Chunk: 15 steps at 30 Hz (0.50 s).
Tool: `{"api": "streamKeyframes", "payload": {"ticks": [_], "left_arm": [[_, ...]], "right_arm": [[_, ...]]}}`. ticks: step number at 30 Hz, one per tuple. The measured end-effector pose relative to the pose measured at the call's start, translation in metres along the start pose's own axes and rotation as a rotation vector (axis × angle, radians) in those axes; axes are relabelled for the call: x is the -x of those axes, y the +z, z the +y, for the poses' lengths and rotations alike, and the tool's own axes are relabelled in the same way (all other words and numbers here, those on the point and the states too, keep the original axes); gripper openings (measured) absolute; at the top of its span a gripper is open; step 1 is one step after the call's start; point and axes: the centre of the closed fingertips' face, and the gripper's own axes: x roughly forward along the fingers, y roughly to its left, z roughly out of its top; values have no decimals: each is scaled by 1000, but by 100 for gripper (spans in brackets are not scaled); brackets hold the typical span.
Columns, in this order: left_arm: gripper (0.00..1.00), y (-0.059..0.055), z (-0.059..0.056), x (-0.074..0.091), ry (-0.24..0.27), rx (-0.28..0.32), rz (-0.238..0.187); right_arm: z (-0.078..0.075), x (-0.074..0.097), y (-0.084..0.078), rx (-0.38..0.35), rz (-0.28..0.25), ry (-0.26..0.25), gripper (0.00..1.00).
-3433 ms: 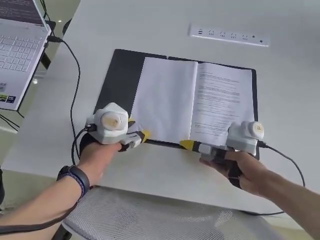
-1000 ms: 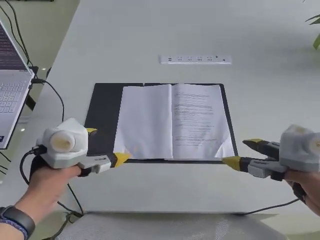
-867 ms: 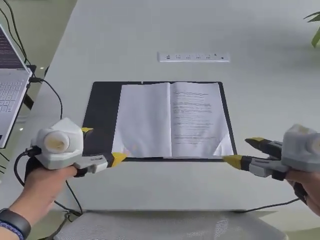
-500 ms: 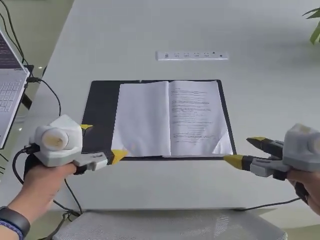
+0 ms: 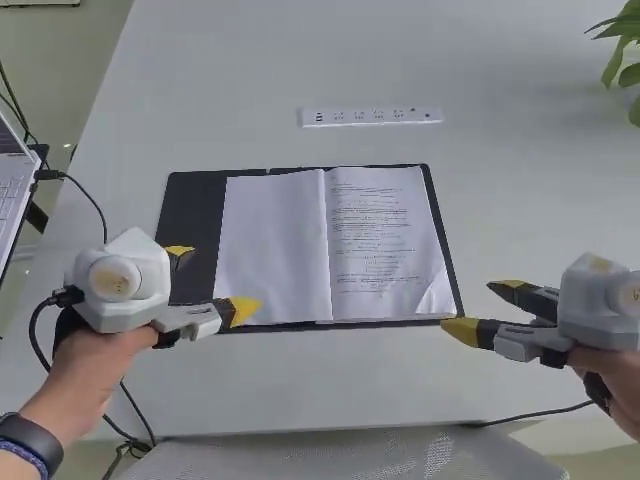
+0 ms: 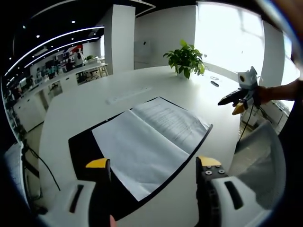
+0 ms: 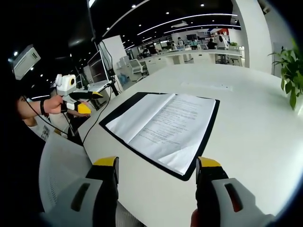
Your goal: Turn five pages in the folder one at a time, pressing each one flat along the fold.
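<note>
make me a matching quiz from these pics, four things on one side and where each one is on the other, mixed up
1 power strip
2 plant
3 printed page
4 left gripper

a open, at the near left corner of the folder
b top right of the head view
c right half of the folder
d beyond the folder's far edge

Pairs: 1-d, 2-b, 3-c, 4-a

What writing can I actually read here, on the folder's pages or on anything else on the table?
No text is legible.
Right page of the folder: printed lines, too small to read.
Left page: blank.
Power strip: marks too small to read.
</note>
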Motion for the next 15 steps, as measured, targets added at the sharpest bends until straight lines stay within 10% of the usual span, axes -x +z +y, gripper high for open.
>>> {"api": "streamKeyframes", "payload": {"ticks": [15], "left_arm": [[76, 34, -53, -58, -150, -84, 1]], "right_arm": [[-2, 8, -5, -26, -11, -30, 65]]}}
